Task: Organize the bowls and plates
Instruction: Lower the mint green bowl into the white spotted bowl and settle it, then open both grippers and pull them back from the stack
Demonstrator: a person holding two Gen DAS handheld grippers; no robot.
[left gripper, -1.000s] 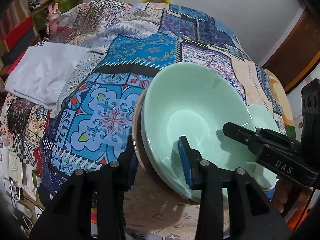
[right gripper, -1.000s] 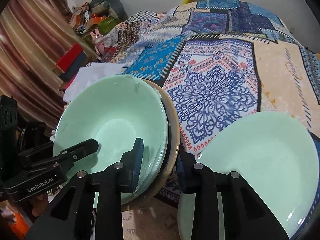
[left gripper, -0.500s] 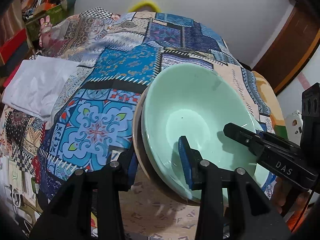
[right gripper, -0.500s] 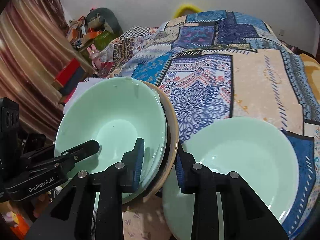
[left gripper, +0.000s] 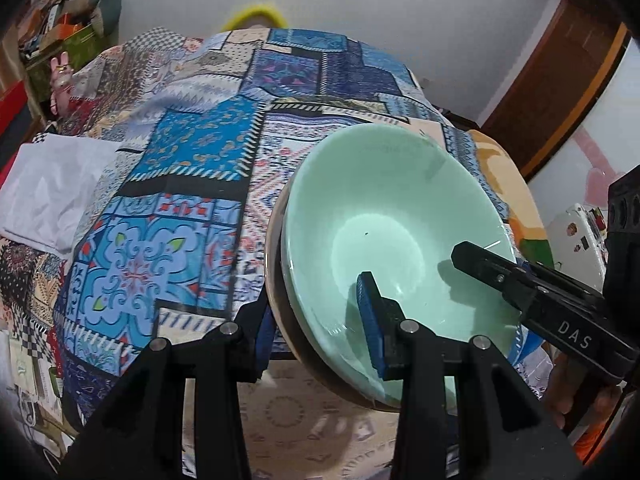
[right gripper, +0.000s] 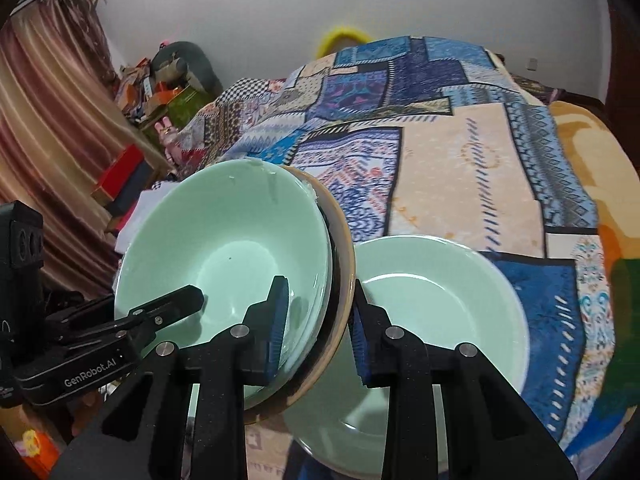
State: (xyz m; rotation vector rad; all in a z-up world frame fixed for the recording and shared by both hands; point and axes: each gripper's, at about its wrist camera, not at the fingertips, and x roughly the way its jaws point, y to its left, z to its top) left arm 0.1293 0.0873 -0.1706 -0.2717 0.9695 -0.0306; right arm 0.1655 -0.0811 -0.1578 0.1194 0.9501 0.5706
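Two nested dishes, green bowl (left gripper: pixel 384 216) inside tan-rimmed plate (right gripper: pixel 342 280), tilted above patchwork bedspread (left gripper: pixel 192 184) | left gripper (left gripper: pixel 316 316) clamps near rim | right gripper (right gripper: pixel 318 316) clamps opposite rim | right view alone: second green bowl (right gripper: pixel 440 304) lying on bedspread.

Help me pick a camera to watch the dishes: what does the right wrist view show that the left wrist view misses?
Only the right wrist view shows the second green bowl lying on the patchwork bedspread, plus the striped curtain. Only the left wrist view shows the wooden door frame. Both show the stacked green bowl with a tan dish beneath it, gripped at opposite rims by the left claw and right claw.
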